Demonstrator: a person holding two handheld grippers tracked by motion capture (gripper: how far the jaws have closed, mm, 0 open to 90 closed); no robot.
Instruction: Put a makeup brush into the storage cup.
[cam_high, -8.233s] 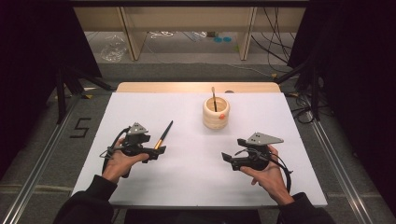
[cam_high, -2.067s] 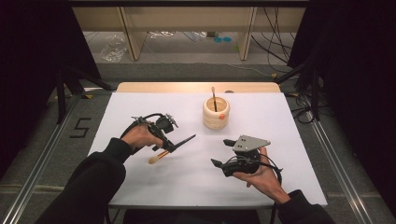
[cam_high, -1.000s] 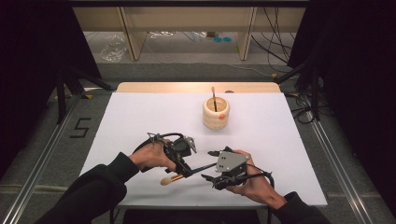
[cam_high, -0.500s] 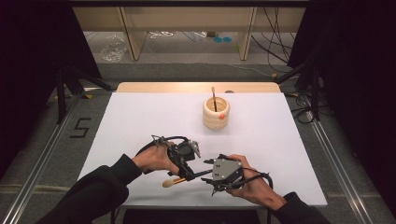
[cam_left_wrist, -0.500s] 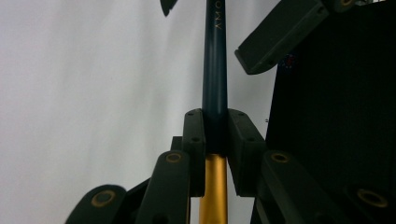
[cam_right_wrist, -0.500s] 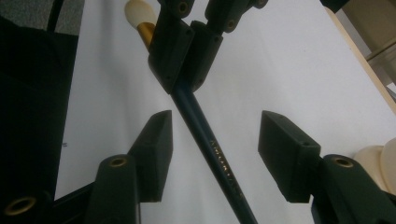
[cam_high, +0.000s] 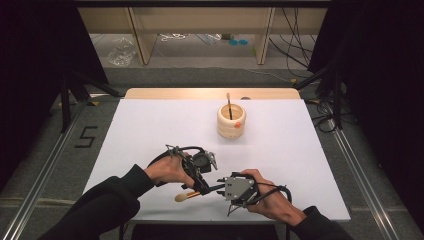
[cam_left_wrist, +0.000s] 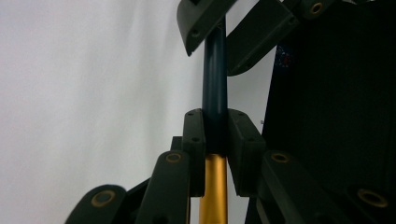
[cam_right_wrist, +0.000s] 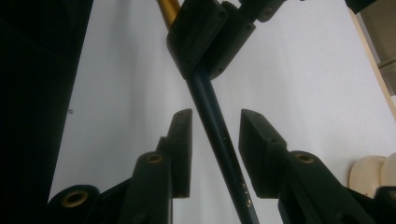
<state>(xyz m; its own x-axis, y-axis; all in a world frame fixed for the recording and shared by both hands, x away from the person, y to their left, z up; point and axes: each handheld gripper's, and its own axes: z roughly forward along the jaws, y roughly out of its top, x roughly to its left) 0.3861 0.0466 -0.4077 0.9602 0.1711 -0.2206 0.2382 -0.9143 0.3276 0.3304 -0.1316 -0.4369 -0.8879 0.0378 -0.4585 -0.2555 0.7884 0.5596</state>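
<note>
A make-up brush with a dark blue handle, a gold ferrule and pale bristles hangs low over the white table. My left gripper is shut on it where handle meets ferrule. My right gripper faces it from the right. In the right gripper view the handle runs between the right gripper's jaws, which have just been closing. A gap still shows on each side of the handle. The left gripper clamps the brush farther up.
A round wooden cup with a thin stick in it stands at the back middle of the table, far from both hands. The table's front edge runs just below the hands.
Since the oldest frames the left hand has brought the brush from the left side to the front middle, and the right hand has come left to meet it. Over the last second both hands barely shift.
</note>
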